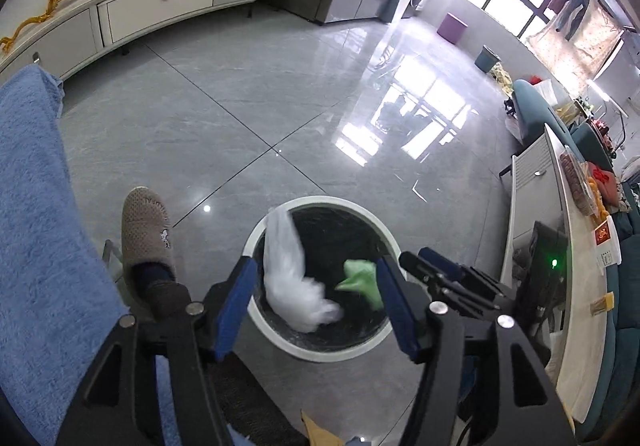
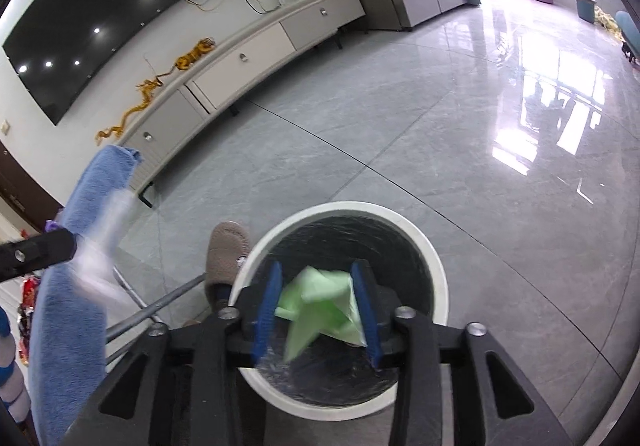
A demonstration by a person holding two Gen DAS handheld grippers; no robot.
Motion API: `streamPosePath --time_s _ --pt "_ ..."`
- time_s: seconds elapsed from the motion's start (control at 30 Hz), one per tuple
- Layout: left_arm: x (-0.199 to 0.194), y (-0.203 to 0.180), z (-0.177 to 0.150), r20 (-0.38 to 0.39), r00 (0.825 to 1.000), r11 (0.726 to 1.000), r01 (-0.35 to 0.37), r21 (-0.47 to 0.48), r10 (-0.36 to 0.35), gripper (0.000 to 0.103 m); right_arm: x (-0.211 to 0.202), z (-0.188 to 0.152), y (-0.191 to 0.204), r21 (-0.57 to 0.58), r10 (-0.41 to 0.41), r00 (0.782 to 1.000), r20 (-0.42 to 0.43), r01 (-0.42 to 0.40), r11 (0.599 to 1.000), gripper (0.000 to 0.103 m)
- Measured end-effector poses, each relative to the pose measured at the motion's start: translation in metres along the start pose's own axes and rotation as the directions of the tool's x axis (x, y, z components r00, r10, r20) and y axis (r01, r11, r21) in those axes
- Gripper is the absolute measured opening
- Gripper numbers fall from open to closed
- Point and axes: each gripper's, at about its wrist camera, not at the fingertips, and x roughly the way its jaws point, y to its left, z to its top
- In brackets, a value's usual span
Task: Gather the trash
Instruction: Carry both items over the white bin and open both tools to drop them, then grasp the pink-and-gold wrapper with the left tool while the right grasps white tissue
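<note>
L gripper (image 1: 316, 306) spread over round white bin w/ black liner (image 1: 304, 348) — white plastic bag (image 1: 294, 286) blurred inside; R gripper (image 2: 318, 310) part-spread round crumpled green paper (image 2: 320, 300) — grip unclear.

Both wrist views look down, close over the white bin (image 1: 320, 354) (image 2: 436, 266); shared: bin, floor, TV cabinet (image 1: 160, 6) (image 2: 248, 54).

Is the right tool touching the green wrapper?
Cannot tell. In the right wrist view the green wrapper sits blurred between the right tool's spread pads, over the bin.
</note>
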Motion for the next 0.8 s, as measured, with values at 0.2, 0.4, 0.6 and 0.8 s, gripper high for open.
streamPosePath --time_s 0.2,0.4,0.6,0.8 --pt "-0.010 0.002 -0.004 0.034 0.999 1.000 0.004 0.011 -0.005 0.061 -0.009 -0.008 -0.003 0.010 -0.017 1.000 -0.003 0.017 1.000 0.041" --pt "-0.034 0.022 -0.019 0.083 0.996 0.999 -0.024 -0.034 0.027 0.061 -0.022 -0.012 -0.001 0.006 -0.028 1.000 0.013 0.028 1.000 0.041" --pt "-0.066 0.046 -0.043 0.078 0.995 0.996 -0.064 -0.070 0.069 0.061 -0.036 -0.020 0.014 -0.024 -0.023 1.000 0.021 0.024 0.999 0.041" --pt "-0.110 0.074 -0.074 0.135 0.979 0.986 -0.142 -0.084 0.152 0.061 -0.056 -0.017 0.043 -0.080 -0.008 0.998 0.055 0.012 0.997 0.041"
